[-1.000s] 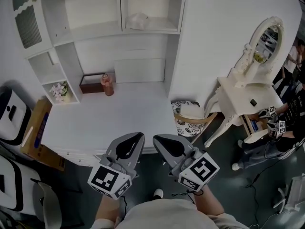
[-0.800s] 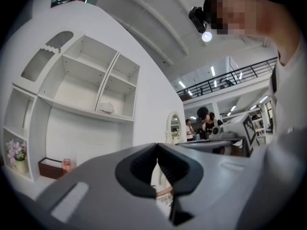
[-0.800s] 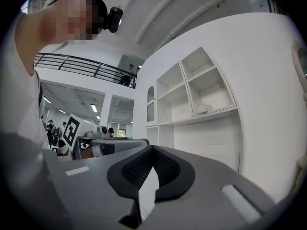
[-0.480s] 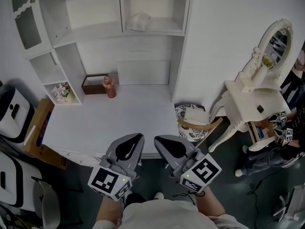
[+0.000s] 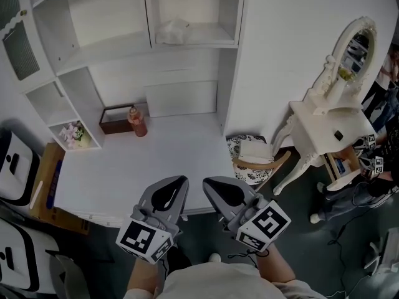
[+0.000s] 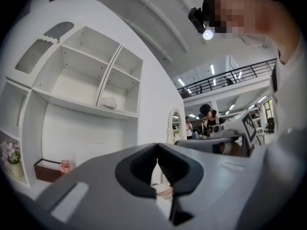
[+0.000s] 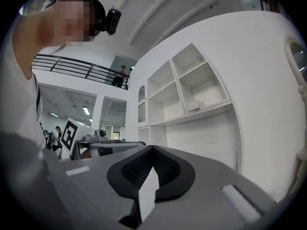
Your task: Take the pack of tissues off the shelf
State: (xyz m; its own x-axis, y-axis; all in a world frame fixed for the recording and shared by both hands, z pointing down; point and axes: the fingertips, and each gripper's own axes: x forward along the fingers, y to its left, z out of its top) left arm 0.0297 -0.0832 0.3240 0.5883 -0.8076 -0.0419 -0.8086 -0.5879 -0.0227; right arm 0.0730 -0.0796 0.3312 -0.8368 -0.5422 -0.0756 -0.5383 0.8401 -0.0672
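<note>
Two tools: left tool (image 5: 179,182) and right tool (image 5: 210,184), both shut tight, tips pressed together, nothing between the jaws; side by side, low down, by the near edge of the table (image 5: 168,157).
Task thing: pack of tissues (image 5: 173,31), white and soft-looking, lying on the shelf (image 5: 206,42) in the upper right box of the white wall unit (image 5: 187,64), close to the divider on its left; high up and well apart from both tools.
Done so far: nothing, by the look of it; pack not touched, not lifted.
Left to do: probably all of it; reach up, open one tool, close it on the pack, bring it off the shelf.
Table top: white and mostly bare; brown box (image 5: 115,118) and pink bottle (image 5: 137,122) at the back left, just beside each other; little bunch of flowers (image 5: 73,132) in a low side nook at the left.
Room: white wall (image 5: 287,36) to the right of the unit; white dressing table (image 5: 324,132) with an oval mirror (image 5: 349,52) at the right; round patterned seat (image 5: 249,157) between table and dressing table; cardboard box (image 5: 45,182) at the table's left end; dark floor (image 5: 312,248); another person (image 5: 365,195) at the far right, partly out of view.
</note>
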